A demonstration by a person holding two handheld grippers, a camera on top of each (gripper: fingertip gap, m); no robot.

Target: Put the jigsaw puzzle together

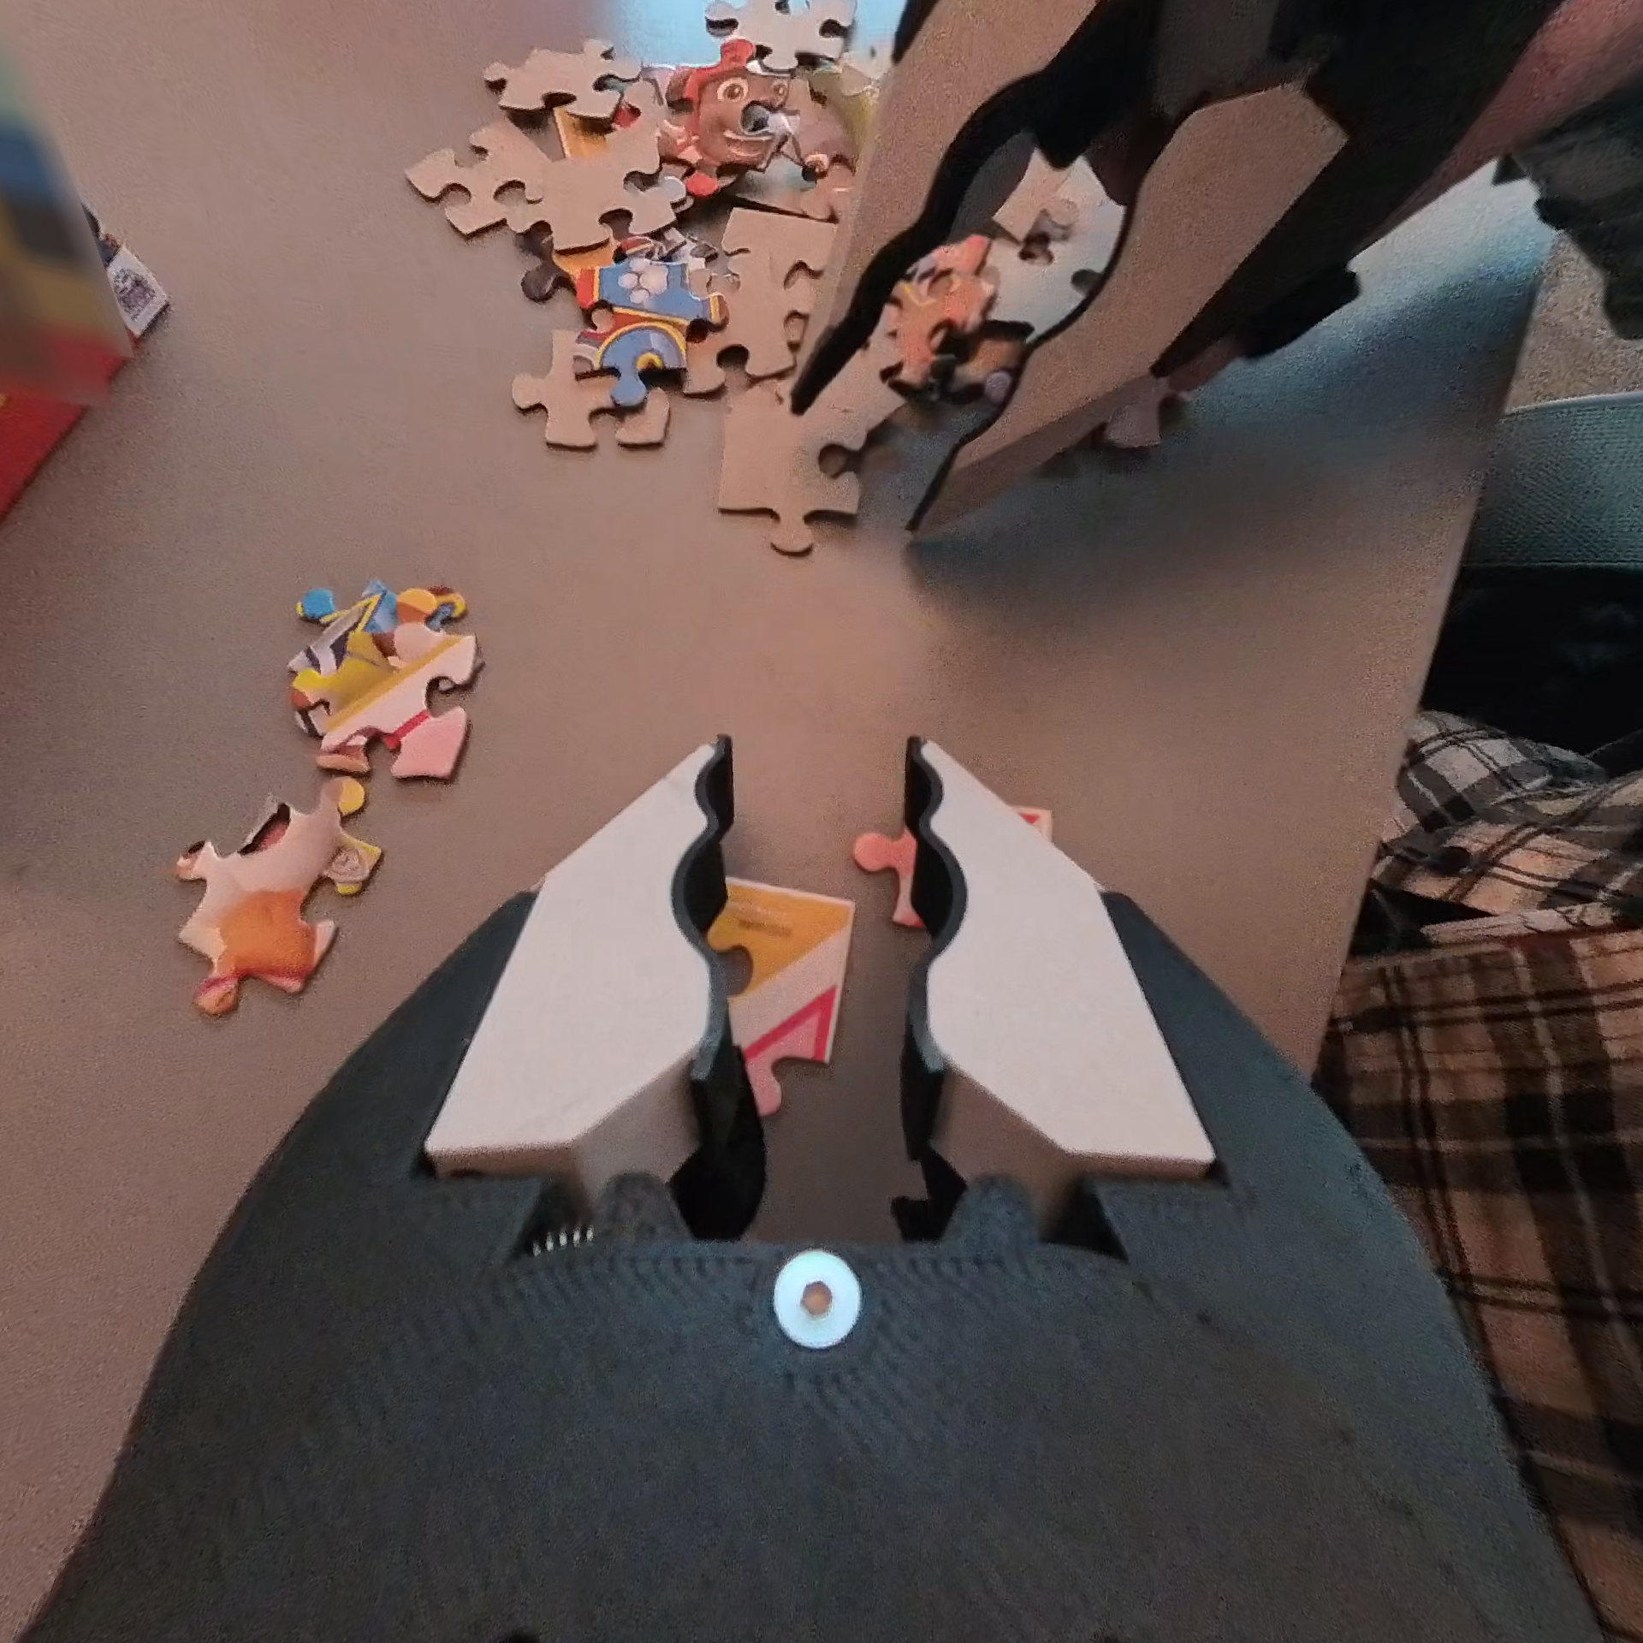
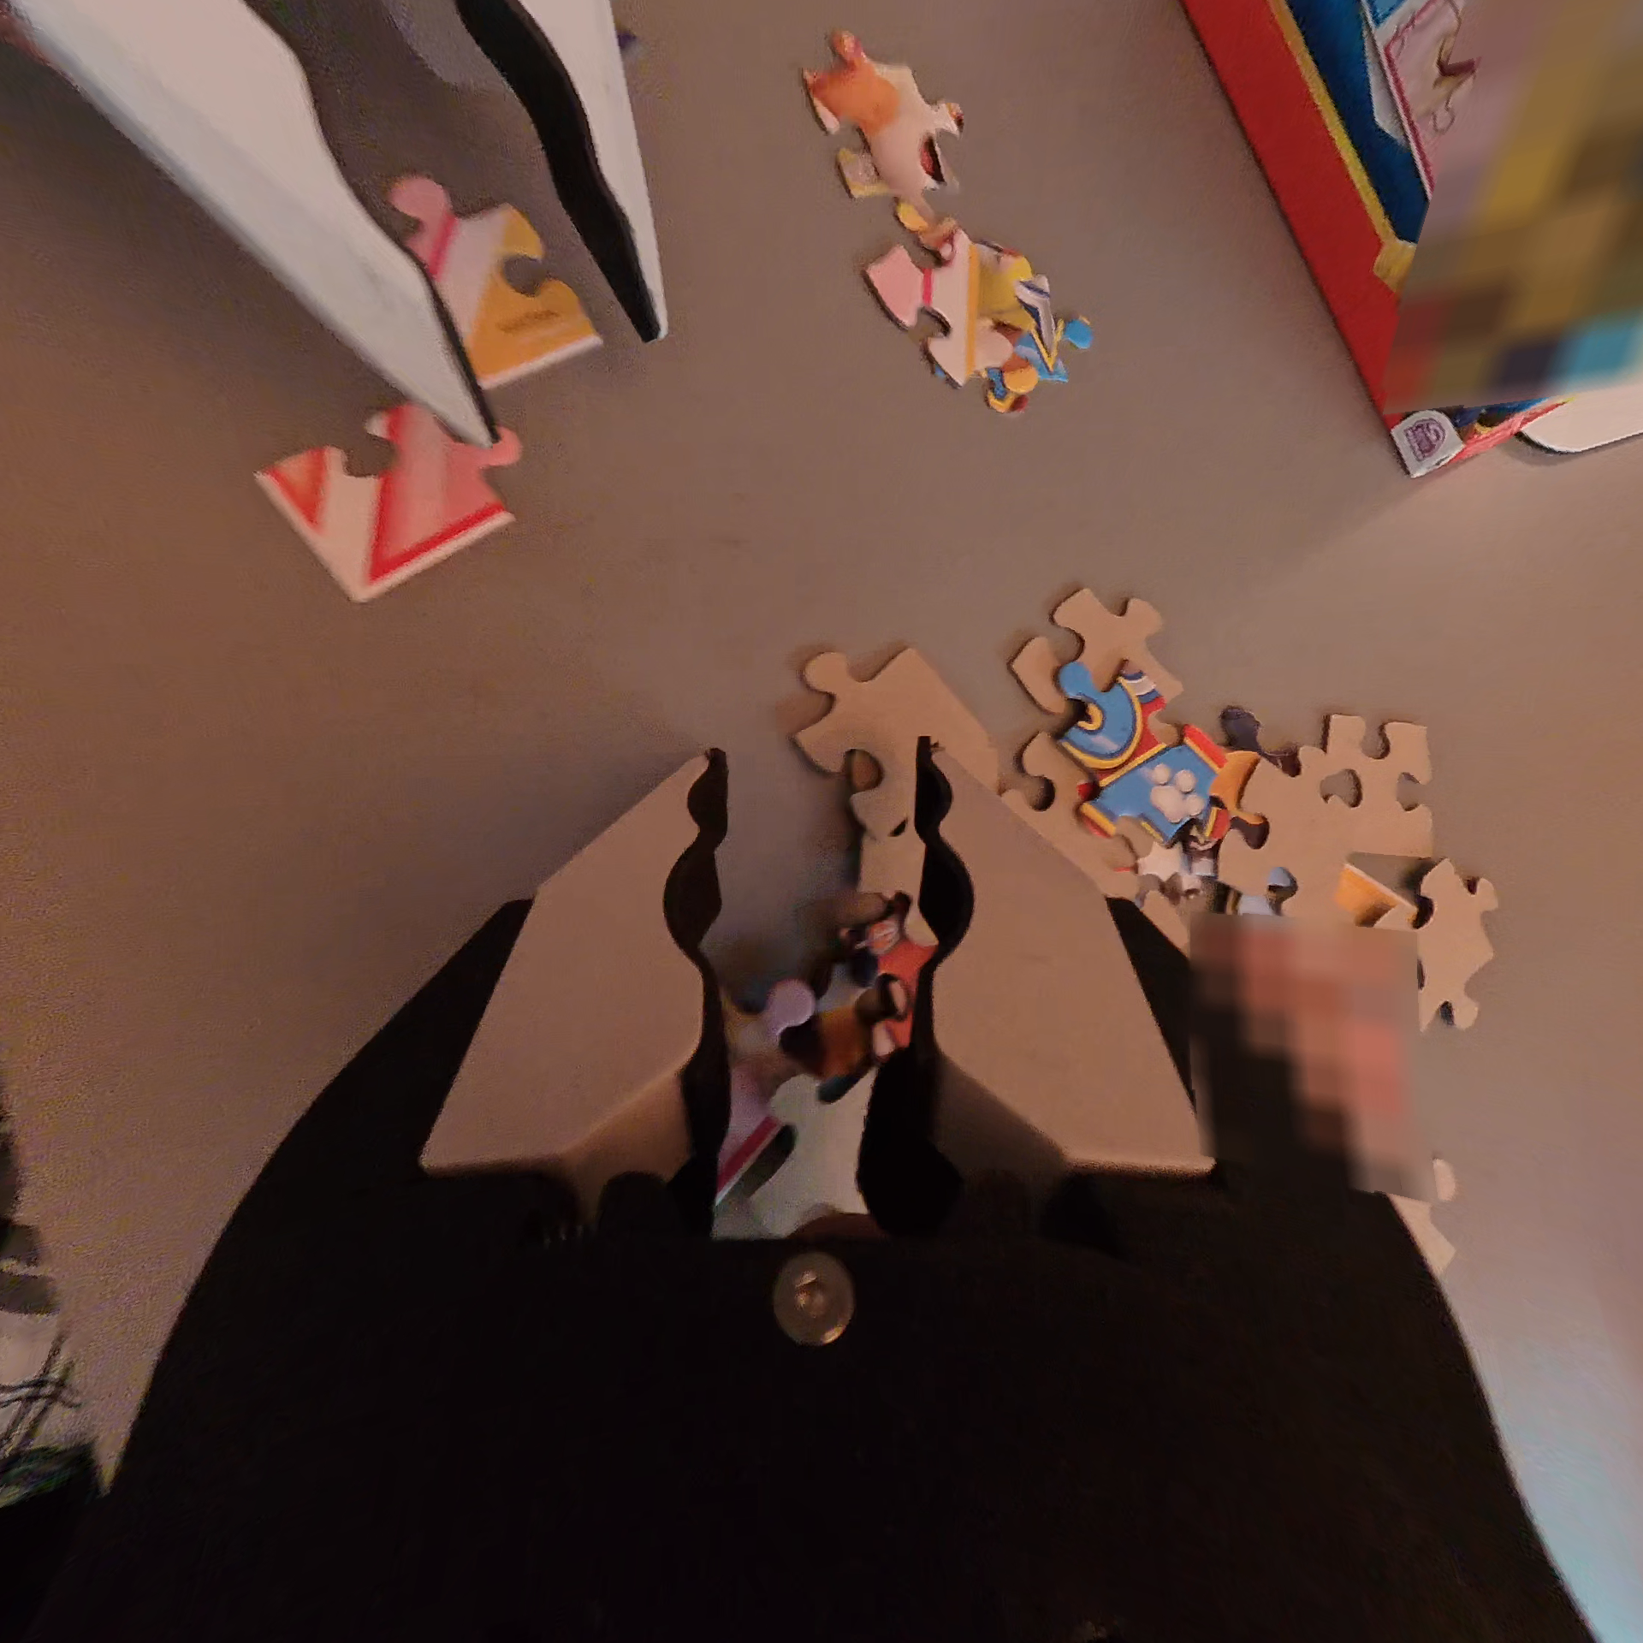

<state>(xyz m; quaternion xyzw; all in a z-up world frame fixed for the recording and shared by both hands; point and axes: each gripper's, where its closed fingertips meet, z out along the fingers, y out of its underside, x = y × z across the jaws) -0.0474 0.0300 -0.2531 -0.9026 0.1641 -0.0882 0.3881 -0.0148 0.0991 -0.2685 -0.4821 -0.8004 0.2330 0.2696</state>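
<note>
Two open grippers — yellow piece between left fingers

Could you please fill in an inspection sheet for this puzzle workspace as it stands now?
Surface: grey table, bare between the piece groups.
Job's things: loose pile of pieces, many face down; yellow-and-white piece and red-and-white piece apart; two small colourful groups to one side.
Clutter: red puzzle box at the edge.
Grippers: left gripper open above the yellow-and-white piece; right gripper open over the pile.
Cables: nothing seen.
Surroundings: plaid fabric beside the table.
</note>
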